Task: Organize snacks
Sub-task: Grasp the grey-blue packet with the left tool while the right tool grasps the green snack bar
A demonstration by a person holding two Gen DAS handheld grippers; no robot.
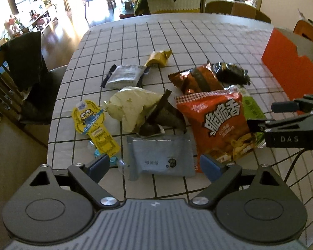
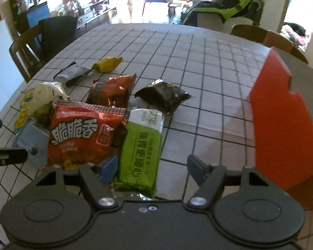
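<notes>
Snacks lie scattered on a grid-patterned worktop, with an orange box standing at its right edge.

Left gripper: jaws apart, nothing clamped. It hangs over a grey flat packet at the near edge, with a blue pad on either side of the packet, not pressing it.

Right gripper: jaws apart, nothing clamped. The near end of a green packet sits between its pads; the left pad is just beside the packet edge, and contact is hard to judge from this angle.

The pile:
- red chip bag with white characters, just right of the grey flat packet and left of the green packet, overlapping the green one
- copper-red foil bag behind the red chip bag
- black foil bag right of the copper one, lying apart on bare cloth
- pale cream bag left of centre, touching a dark torn wrapper
- yellow cartoon pouch at far left, lying flat
- silver packet and gold wrapper farthest back, next to each other

Chairs and a living room show blurred beyond the worktop
</notes>
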